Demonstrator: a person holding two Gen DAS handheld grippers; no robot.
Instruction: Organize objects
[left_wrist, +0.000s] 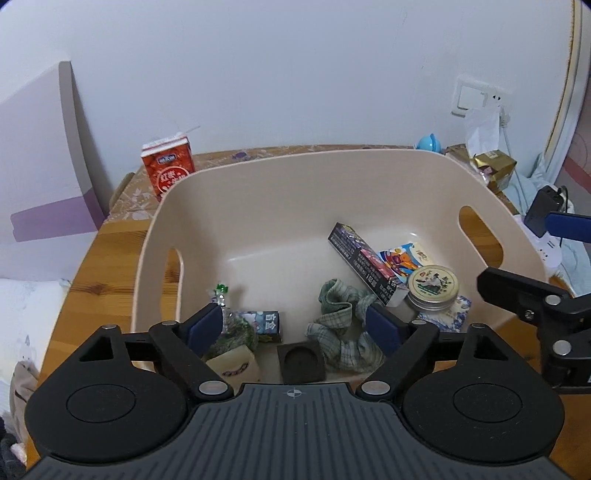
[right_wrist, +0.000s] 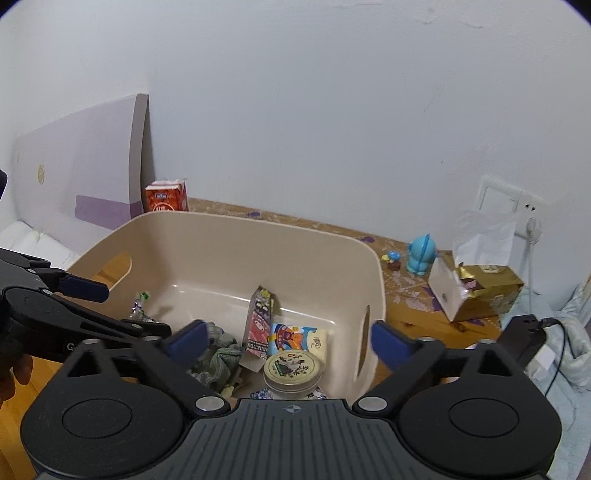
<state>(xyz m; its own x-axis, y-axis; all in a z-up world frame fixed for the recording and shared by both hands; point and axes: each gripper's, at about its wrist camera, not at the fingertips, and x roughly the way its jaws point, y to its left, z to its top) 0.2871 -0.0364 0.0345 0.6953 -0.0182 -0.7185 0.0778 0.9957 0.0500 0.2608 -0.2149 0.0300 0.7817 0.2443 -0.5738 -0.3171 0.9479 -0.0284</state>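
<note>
A beige plastic bin (left_wrist: 258, 192) (right_wrist: 221, 240) stands on the wooden table. In it lie a green checked cloth (left_wrist: 340, 314), a long dark box (left_wrist: 364, 264), a round tin (left_wrist: 434, 286) (right_wrist: 291, 369), a colourful packet (left_wrist: 404, 256) (right_wrist: 295, 338), a dark square block (left_wrist: 301, 356), a mahjong tile (left_wrist: 236, 363) and a small dark box (left_wrist: 267, 325). My left gripper (left_wrist: 295, 326) is open and empty over the bin's near side. My right gripper (right_wrist: 288, 341) is open and empty over the bin's right part.
A red drink carton (left_wrist: 168, 168) (right_wrist: 166, 197) stands behind the bin by the wall. A blue figurine (right_wrist: 421, 256), a gold tissue box (right_wrist: 476, 291) and a black charger with cable (right_wrist: 524, 339) sit to the right. A white and purple board (right_wrist: 81, 166) leans left.
</note>
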